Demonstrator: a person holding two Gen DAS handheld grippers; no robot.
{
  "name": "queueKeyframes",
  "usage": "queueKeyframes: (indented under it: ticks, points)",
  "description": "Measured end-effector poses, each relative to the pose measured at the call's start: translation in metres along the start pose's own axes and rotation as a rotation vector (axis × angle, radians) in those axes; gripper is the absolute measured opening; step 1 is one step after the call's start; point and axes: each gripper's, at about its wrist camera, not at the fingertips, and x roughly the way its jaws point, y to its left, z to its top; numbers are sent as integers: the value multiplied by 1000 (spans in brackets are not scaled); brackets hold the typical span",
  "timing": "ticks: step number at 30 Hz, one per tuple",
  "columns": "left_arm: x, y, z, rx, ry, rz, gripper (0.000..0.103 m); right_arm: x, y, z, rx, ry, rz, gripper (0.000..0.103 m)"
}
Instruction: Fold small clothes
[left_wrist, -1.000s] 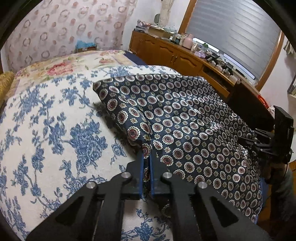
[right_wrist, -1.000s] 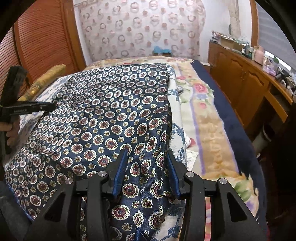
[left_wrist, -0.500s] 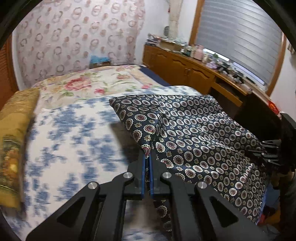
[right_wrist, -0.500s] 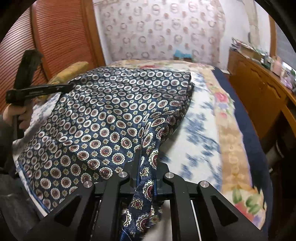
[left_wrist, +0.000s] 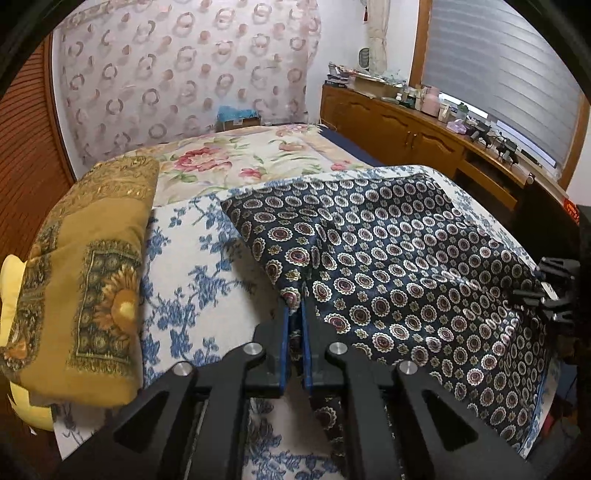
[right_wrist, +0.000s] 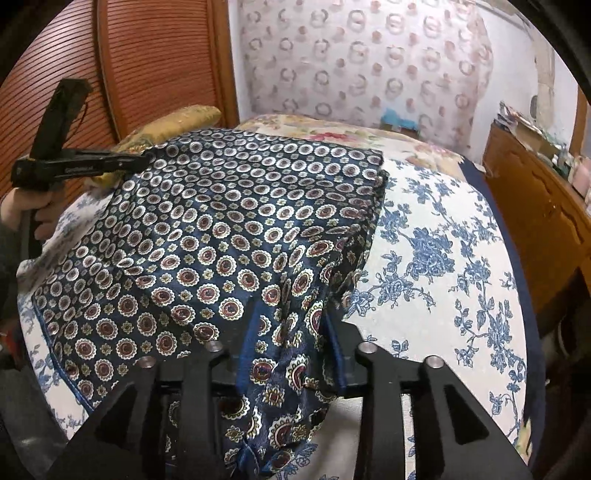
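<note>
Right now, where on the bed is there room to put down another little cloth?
The blue-flowered white sheet lies bare to the right of the navy medallion-print silk cloth, out to the bed's navy edge. A narrower bare strip runs between that cloth and the folded mustard-yellow blanket. The near edge is crowded: both claws, left and right, hold cloth there.
</note>
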Motion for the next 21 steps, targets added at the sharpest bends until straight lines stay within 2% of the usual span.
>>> queueKeyframes:
  ticks: [5,7,9,12,15,18,21]
  points:
    - [-11,-5,-13,14,-12,21,9,-6,-8,1,11,-23,-53,39]
    - [-17,-6,-20,19,-14,17,16,-12,-7,0,15,-42,-48,42]
    - [-23,-6,-28,18,-16,11,34,-16,-2,-1,10,-56,-39,45]
    - [-33,-7,-40,9,-18,28,41,-16,8,-2,-6,-58,-33,50]
    - [-43,-8,-53,2,-20,24,46,-16,19,-3,-24,-61,-33,51]
    - [-51,-10,-69,-14,-6,19,46,-19,26,-4,-35,-71,-35,51]
    - [-58,-15,-82,-24,5,45,46,-22,30,-5,-39,-77,-28,51]
